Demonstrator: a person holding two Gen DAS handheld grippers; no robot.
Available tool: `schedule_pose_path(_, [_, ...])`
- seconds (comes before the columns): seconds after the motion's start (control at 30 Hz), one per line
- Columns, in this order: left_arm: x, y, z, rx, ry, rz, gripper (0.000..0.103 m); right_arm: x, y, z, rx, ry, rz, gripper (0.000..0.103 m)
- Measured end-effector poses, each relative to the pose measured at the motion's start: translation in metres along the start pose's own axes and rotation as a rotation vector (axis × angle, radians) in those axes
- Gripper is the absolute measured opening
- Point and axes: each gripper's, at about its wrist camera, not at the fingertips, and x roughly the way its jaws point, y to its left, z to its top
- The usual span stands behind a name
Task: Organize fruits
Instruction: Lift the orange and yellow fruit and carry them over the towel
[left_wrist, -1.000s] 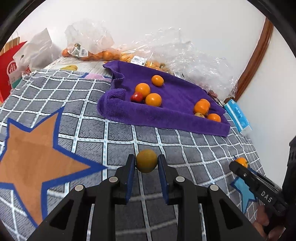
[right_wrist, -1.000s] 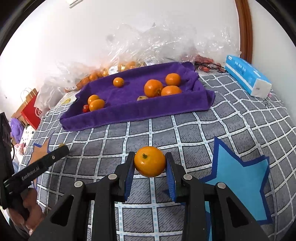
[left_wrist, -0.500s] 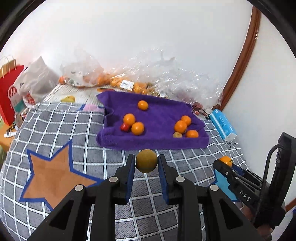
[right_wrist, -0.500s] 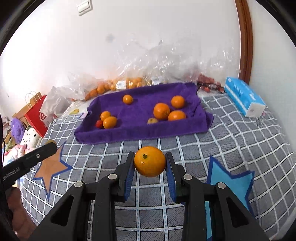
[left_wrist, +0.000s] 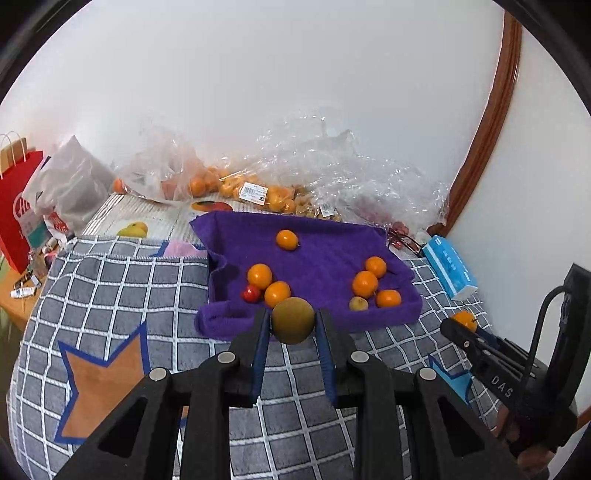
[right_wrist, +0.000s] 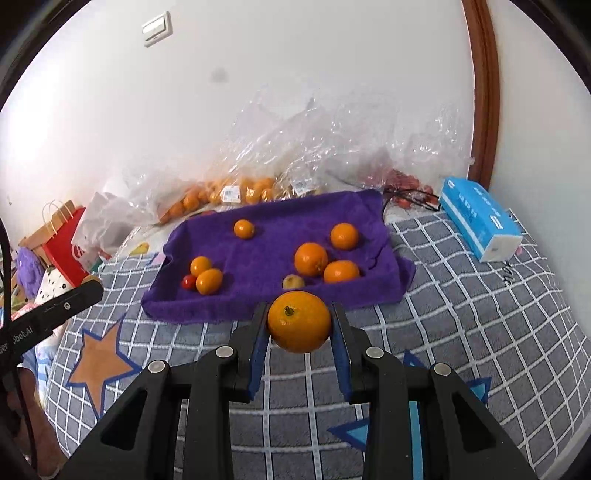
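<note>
Left wrist view: the left gripper (left_wrist: 292, 325) has its fingers clamped on a brownish fruit (left_wrist: 293, 320), and the purple towel (left_wrist: 332, 243) lies just beyond at twelve o'clock. Right wrist view: the right gripper (right_wrist: 299, 326) pinches an orange (right_wrist: 299, 321), with the towel likewise at twelve o'clock, about equally near.

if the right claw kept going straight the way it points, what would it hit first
Most likely the near folded edge of the purple towel, just past the orange held in the right claw. The small pale fruit lies right behind that edge. Depth is hard to judge in this fisheye view.

White wall (right_wrist: 295, 55) w/ light switch (right_wrist: 157, 28), brown wood trim (right_wrist: 484, 92), grey checked star-print blanket (right_wrist: 480, 314), soft daylight
</note>
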Motion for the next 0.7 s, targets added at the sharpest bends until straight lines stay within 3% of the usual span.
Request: schedule_pose_path(0.7, [0.034, 0.003, 0.033, 0.026, -0.001, -0.007, 0.024, 0.025, -0.001, 0.031, 0.018, -0.022, -0.022, 0.032])
